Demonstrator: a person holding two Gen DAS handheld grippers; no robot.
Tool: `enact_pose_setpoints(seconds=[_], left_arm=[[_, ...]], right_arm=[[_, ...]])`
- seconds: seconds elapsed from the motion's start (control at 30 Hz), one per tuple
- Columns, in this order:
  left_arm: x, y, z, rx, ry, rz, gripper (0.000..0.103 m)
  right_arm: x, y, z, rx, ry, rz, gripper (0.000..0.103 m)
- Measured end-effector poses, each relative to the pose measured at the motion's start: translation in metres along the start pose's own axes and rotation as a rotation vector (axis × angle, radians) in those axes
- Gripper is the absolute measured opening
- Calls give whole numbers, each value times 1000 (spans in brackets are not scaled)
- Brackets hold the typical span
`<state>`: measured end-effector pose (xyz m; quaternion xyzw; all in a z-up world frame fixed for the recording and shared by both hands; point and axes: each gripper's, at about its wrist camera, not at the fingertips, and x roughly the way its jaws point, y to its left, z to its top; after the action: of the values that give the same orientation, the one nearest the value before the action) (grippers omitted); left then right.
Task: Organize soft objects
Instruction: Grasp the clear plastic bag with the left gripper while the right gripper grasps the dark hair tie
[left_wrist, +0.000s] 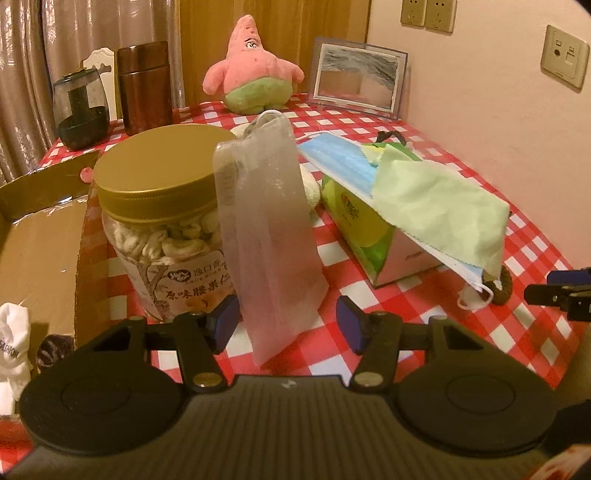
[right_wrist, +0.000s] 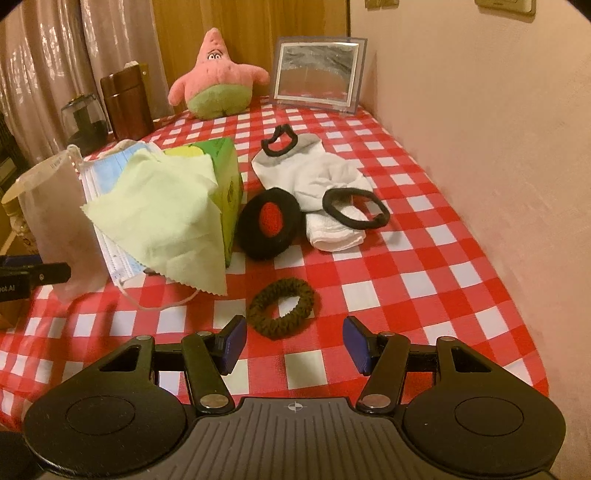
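My left gripper (left_wrist: 288, 325) stands about half open around the lower part of a translucent mesh pouch (left_wrist: 266, 236). The pouch leans on a nut jar (left_wrist: 162, 221) with a gold lid; whether the pads press on it I cannot tell. The jar label carries Chinese characters I cannot read surely. A white sock (left_wrist: 13, 332) in the cardboard box (left_wrist: 40, 236) at the table's left edge reads "FASHION".

My right gripper (right_wrist: 291, 345) is also half open and holds nothing. A brown scrunchie (right_wrist: 281, 308) lies on the checked tablecloth (right_wrist: 424, 280) just ahead of it, near the front edge.
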<state>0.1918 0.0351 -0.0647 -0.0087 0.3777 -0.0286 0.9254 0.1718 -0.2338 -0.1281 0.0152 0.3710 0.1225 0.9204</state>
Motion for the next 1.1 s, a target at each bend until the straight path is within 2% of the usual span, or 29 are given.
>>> enact_pose_setpoints(seconds=[0.3, 0.53, 0.57, 0.83, 1.03, 1.07, 1.1], left_arm=[[12, -3, 4, 12, -24, -14, 39], [10, -7, 9, 11, -50, -39, 5], [10, -8, 10, 13, -51, -42, 3], [-6, -15, 15, 56, -88, -52, 0], [-23, -14, 18, 66, -111, -47, 0], [-26, -13, 18, 65, -113, -46, 0], [-28, -13, 18, 64, -116, -43, 0]], right_arm=[[16, 1, -2, -13, 11, 15, 58], [30, 3, 1, -42, 12, 11, 58], [31, 3, 2, -38, 12, 15, 58], [47, 7, 9, -54, 11, 22, 58], [51, 8, 7, -68, 21, -8, 57], [50, 8, 6, -71, 21, -11, 55], [49, 7, 4, -72, 24, -10, 45]])
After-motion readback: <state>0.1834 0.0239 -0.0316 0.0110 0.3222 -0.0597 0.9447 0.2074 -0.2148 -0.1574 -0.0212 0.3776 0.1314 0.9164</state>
